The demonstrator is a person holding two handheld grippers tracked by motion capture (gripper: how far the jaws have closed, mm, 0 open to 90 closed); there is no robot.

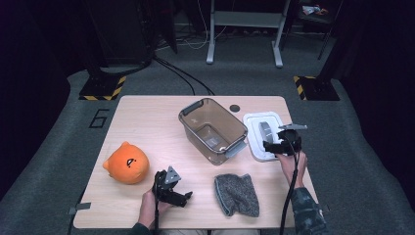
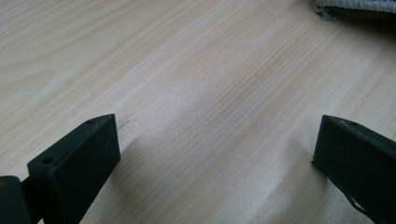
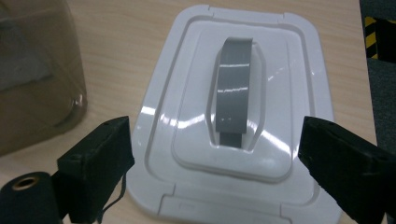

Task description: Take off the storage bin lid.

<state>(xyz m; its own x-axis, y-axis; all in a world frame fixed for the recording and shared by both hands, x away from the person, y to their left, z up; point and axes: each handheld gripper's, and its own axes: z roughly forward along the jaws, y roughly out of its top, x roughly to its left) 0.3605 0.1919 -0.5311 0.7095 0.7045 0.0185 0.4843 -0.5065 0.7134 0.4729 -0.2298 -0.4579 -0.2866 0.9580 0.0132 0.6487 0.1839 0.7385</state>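
high view: right gripper (image 1: 274, 146) fingers wide over white lid (image 1: 257, 122), tub (image 1: 213, 129) beside.

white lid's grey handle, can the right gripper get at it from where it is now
Probably yes: the right gripper hovers over the white lid with jaws open wide, the grey handle just ahead of them and nothing lying between.
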